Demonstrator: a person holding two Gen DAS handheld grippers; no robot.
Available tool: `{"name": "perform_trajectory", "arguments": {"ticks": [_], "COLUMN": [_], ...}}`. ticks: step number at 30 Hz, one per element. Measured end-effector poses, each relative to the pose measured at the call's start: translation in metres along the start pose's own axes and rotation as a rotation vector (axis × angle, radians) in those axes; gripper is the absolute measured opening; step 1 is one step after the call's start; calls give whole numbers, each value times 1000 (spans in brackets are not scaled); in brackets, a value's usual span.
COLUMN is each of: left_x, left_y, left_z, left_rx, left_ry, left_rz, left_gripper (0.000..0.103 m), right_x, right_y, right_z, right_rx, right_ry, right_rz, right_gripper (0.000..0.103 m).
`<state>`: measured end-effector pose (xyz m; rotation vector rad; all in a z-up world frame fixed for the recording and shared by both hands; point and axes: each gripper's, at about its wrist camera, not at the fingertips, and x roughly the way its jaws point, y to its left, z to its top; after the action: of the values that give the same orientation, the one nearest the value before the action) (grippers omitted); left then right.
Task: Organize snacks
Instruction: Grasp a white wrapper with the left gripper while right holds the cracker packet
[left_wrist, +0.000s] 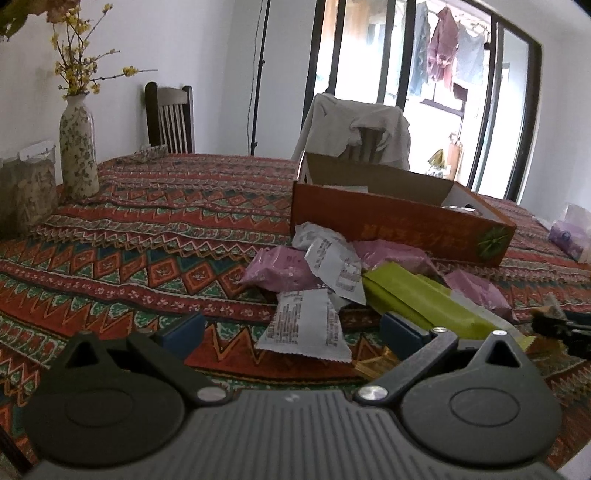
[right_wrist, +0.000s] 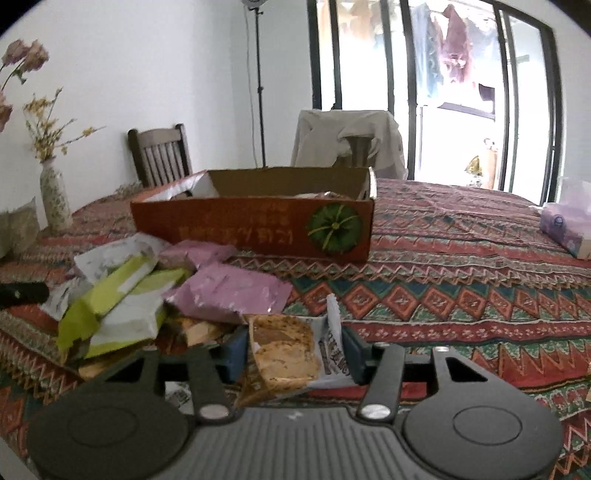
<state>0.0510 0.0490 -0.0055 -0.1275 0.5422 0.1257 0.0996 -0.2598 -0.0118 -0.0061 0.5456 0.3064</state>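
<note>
At nine o'clock in your left wrist view a floral vase (left_wrist: 78, 147) with yellow-flowered twigs stands on the bench (left_wrist: 177, 221), which is spread with a red zigzag cloth. Your left gripper (left_wrist: 291, 330) hangs low at six o'clock with its jaws wide and nothing between them; one blue fingertip (left_wrist: 183, 330) sits to the left of a white packet (left_wrist: 304, 325) lying flat on the cloth. Past that packet, toward one o'clock, the snack pile (left_wrist: 354, 273) lies loose: pink packets, white ones and a lime-green packet (left_wrist: 417, 302) leaning across the others. Just behind the pile, touching it, is the open orange box (left_wrist: 399, 225), with a cloth-draped chair (left_wrist: 358, 129) beyond it at twelve o'clock.

In your right wrist view the same pile sits at nine o'clock, the pink packet (right_wrist: 229, 291) on top and nearest you. At six o'clock your right gripper (right_wrist: 295, 354) has its jaws closed on a clear-wrapped biscuit packet (right_wrist: 284, 350), which stands nearly upright between the blue pads. The box lies at twelve o'clock, and a purple tissue pack (right_wrist: 567, 225) rests at three o'clock, well apart from the snacks.
</note>
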Motion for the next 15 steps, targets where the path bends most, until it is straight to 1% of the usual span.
{"name": "perform_trajectory", "arguments": {"ticks": [3,6,8,9,12,13,14,15], "left_x": [12,23,29,32,41,43,44,45], "left_y": [-6,-11,-14,-15,-15,-14,-14,-13], "left_z": [4,5,5,6,8,8,8,7], "left_rx": [19,27,34,36,22,18,15,13], "left_ry": [31,50,57,63,88,94,99,104], "left_rz": [21,25,44,52,64,64,62,57], "left_gripper": [103,103,96,95,87,81,72,66], "right_x": [-1,-4,-6,-7,-8,-8,-8,-8], "right_y": [-3,-6,-7,-7,-7,-7,-8,-7], "right_z": [0,-1,-2,-3,-4,-4,-4,-4], "right_rx": [16,26,30,31,33,34,36,37], "right_ry": [-9,-20,-26,-26,-26,-27,-27,-26], "right_rz": [-8,-11,-13,-13,-11,-11,-10,-9], "right_gripper": [52,53,53,53,53,53,53,53]}}
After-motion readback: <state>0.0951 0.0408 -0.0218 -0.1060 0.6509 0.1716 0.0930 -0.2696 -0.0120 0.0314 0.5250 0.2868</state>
